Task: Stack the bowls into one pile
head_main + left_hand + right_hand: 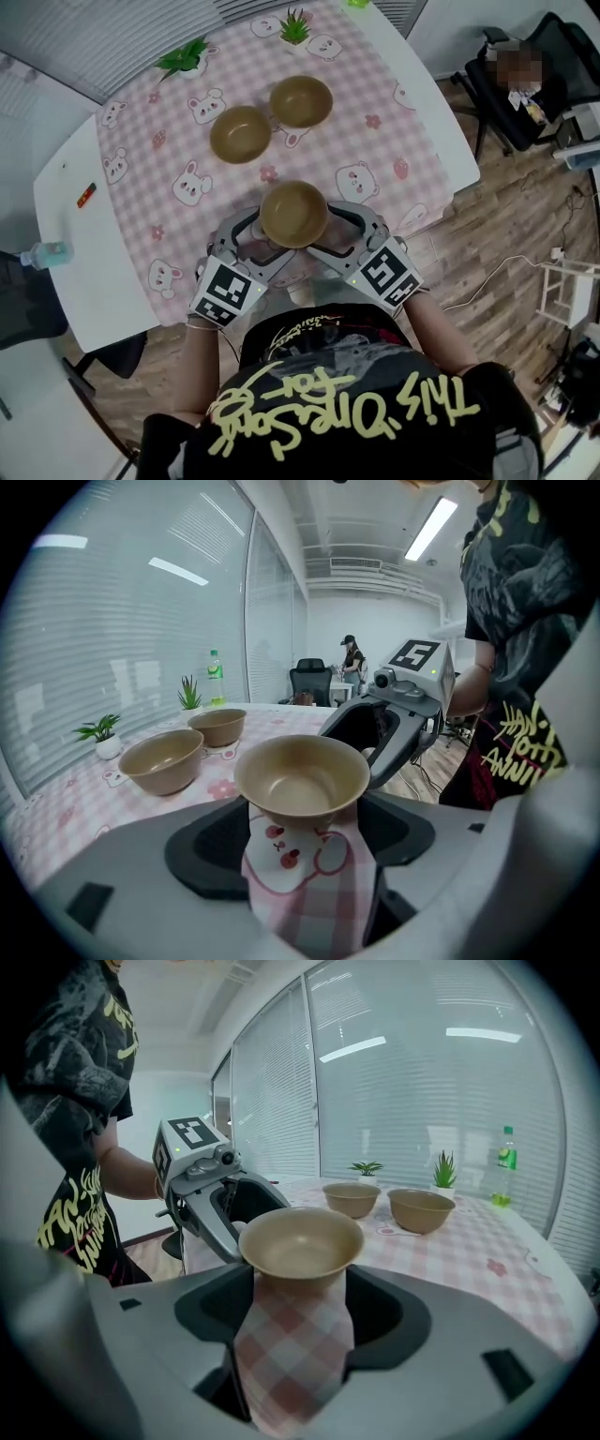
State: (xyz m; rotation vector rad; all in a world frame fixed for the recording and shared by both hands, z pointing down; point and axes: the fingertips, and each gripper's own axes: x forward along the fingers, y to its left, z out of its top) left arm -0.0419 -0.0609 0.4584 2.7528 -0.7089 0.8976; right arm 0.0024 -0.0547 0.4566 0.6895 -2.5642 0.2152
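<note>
Three tan bowls stand on a pink checked cloth (187,225). The near bowl (293,214) (302,778) (300,1241) sits upright and empty at the table's front edge. My left gripper (251,242) (305,846) reaches it from the left, and my right gripper (339,239) (292,1321) from the right. Each has the bowl between its jaws, with the pads against the bowl's lower wall. Two more bowls (241,134) (301,101) stand apart farther back, side by side.
Two small potted plants (185,58) (295,26) stand at the table's far side. A plastic bottle (47,253) lies on the bare white tabletop (84,281) at the left. A person sits in a chair (520,84) beyond the table's right end.
</note>
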